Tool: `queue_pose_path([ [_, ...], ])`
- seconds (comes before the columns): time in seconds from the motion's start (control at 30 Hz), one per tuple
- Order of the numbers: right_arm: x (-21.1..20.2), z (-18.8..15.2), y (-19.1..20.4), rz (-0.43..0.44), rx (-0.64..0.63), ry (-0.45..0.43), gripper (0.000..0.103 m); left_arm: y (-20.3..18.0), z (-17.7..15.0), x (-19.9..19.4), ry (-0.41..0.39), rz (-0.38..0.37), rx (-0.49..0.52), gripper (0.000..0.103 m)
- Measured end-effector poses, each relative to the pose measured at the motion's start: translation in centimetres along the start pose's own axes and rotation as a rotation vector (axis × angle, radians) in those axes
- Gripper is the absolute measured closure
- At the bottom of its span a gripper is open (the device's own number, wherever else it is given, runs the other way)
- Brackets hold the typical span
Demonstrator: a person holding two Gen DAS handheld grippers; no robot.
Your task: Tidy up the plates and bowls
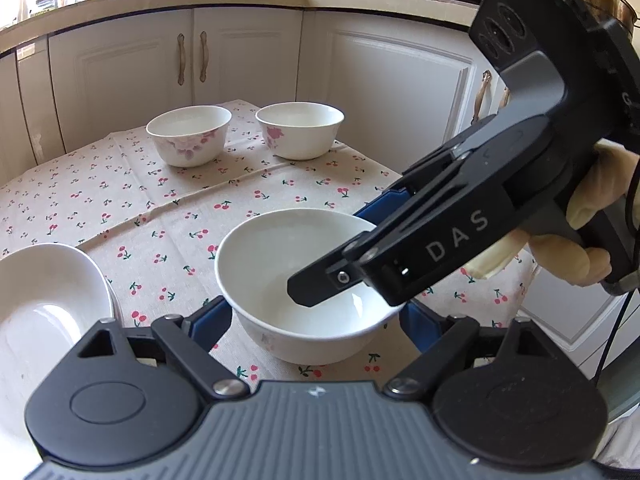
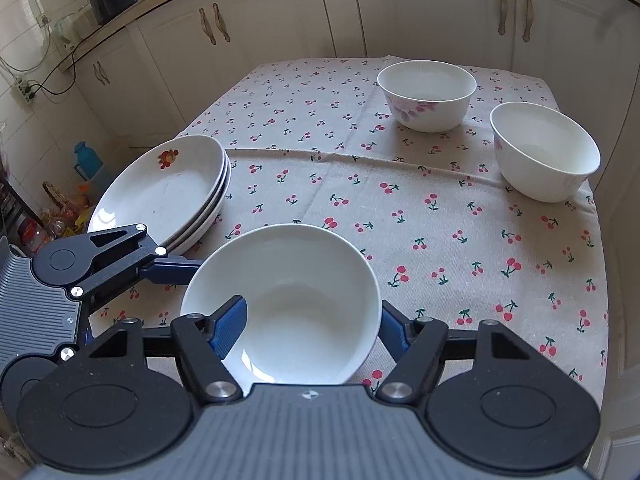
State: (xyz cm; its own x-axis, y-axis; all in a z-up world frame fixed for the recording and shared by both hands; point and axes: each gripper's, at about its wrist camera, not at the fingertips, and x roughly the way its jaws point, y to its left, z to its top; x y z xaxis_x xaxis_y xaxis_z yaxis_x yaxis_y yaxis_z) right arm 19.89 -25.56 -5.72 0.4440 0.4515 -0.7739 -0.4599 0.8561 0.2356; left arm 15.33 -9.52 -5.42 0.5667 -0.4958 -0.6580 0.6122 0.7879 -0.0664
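A white bowl [image 1: 276,280] [image 2: 304,300] stands on the cherry-print cloth at the table's near edge. My right gripper [image 2: 308,320] has one blue finger [image 2: 230,330] inside the bowl and the other outside its right wall, jaws apart. In the left wrist view one right finger dips into the bowl. My left gripper [image 1: 316,320] is open, its fingers on either side of the same bowl. Two flowered bowls [image 1: 188,134] [image 1: 300,128] stand at the table's far end. A stack of plates [image 2: 168,188] [image 1: 48,304] lies at the left edge.
White kitchen cabinets [image 1: 240,52] with a cluttered counter surround the table. The cloth [image 2: 440,240] has a raised fold across its middle. Bottles and clutter [image 2: 72,200] sit on the floor left of the table.
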Motion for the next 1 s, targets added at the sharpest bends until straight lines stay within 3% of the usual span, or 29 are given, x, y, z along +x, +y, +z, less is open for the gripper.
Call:
queue_pose_path([
  [0.23, 0.0, -0.1, 0.2, 0.007, -0.008, -0.007, 0.025, 0.1, -0.2, 0.2, 0.007, -0.01, -0.003, 0.012],
  [0.43, -0.5, 0.1, 0.7, -0.014, -0.024, -0.046, 0.004, 0.1, -0.4, -0.4, 0.004, -0.027, -0.007, 0.008],
  [0.7, -1.7, 0.5, 0.7, -0.042, -0.049, -0.077, 0.002, 0.1, 0.2, -3.3, -0.014, -0.058, 0.018, 0.007],
  [1.0, -3.8, 3.3, -0.1, -0.088, -0.114, -0.164, 0.001, 2.1, 4.9, -3.8, -0.106, 0.026, 0.04, 0.007],
])
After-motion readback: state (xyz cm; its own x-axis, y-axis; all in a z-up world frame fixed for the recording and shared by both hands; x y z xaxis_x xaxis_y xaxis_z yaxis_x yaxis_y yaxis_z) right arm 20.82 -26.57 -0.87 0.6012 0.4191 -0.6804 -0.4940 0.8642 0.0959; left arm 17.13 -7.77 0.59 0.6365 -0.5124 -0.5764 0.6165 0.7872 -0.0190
